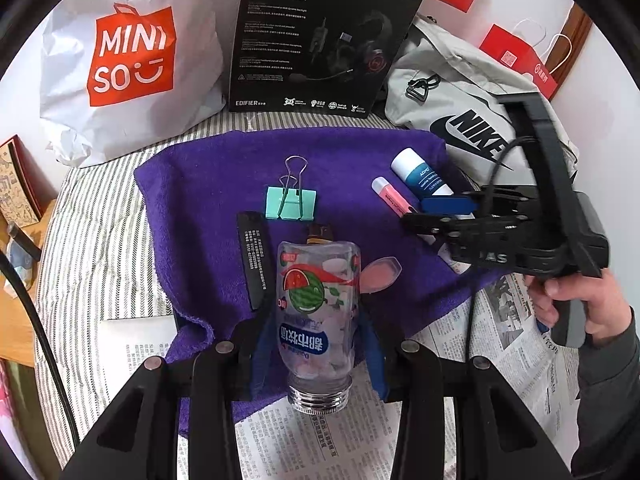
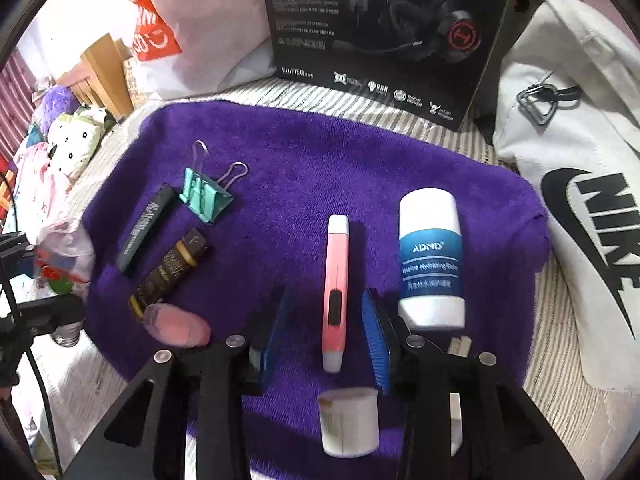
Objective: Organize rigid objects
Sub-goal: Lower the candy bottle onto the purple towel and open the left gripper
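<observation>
My left gripper is shut on a clear plastic watermelon-candy bottle, held over the front of the purple towel. On the towel lie a teal binder clip, a black stick, a pink utility knife, a white-and-blue ADMD tube, a brown lipstick-like tube, a pink clear cap and a white tape roll. My right gripper is open, its blue pads on either side of the pink knife, not touching it.
A black Edifier headset box stands behind the towel, a white Miniso bag at back left, a grey Nike bag at right. Newspaper lies in front. Wooden furniture stands at left.
</observation>
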Demonstrator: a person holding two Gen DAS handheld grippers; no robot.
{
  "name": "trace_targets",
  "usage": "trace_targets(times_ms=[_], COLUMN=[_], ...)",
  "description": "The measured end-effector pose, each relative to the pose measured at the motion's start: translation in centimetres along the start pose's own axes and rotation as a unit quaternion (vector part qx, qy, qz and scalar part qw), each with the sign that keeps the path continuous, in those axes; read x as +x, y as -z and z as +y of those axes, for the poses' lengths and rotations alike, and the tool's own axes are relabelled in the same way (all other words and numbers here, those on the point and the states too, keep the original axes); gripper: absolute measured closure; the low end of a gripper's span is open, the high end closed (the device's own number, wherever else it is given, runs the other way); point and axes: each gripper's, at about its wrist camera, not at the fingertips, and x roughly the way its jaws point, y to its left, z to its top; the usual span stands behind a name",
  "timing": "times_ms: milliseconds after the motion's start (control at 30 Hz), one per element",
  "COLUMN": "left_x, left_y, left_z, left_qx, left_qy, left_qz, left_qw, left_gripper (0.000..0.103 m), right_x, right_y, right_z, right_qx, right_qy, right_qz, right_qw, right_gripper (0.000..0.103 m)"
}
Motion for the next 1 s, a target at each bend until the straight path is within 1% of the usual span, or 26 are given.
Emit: trace_targets(times_ms=[133, 233, 367, 433, 667, 767, 933, 1000], left_x=[-0.2, -0.1, 0.4, 0.9, 3.8, 5.4, 8.1, 9.2], left_y=[-0.2, -0.7, -1.9, -2.7, -6.2, -7.4, -8.6, -8.9], left_z=[-0.1, -0.4, -1.1, -1.5, -3.5, -4.4, -5.0, -5.2], left_qx=[-0.001, -0.001, 0.005, 0.008, 0.023, 0.027, 0.029, 0.031], left_qy=[-0.008, -0.007, -0.005, 0.0, 0.003, 0.0, -0.003, -0.011], left_qz=[0.002, 0.003, 0.003, 0.004, 0.014, 0.023, 0.04, 0.049], left_qw=[1.0, 1.0, 1.0, 1.0, 0.9996, 0.9994, 0.9988, 0.9982], left_gripper=[0.065, 0.065, 0.065, 0.065, 0.065, 0.065, 0.065, 0.065], right_x=[-2.2, -4.3, -7.0, -8.1, -10.7, -11.7, -12.6, -12.6], right_y=[0.6, 1.1, 2.9, 4.2, 8.7, 10.7, 13.6, 14.7], right_z=[-0.2, -0.5, -1.4, -2.0, -4.9, -6.4, -8.0, -8.4], right_qx=[0.002, 0.005, 0.017, 0.017, 0.042, 0.066, 0.1, 0.112], right_qy=[-0.009, -0.014, -0.02, -0.019, -0.015, -0.032, -0.039, -0.046], right_qz=[-0.017, -0.033, -0.052, -0.057, -0.063, -0.065, -0.07, -0.067], right_qw=[1.0, 0.999, 0.998, 0.998, 0.997, 0.995, 0.992, 0.99], right_gripper=[0.065, 0.064, 0.06, 0.06, 0.06, 0.06, 0.06, 0.06])
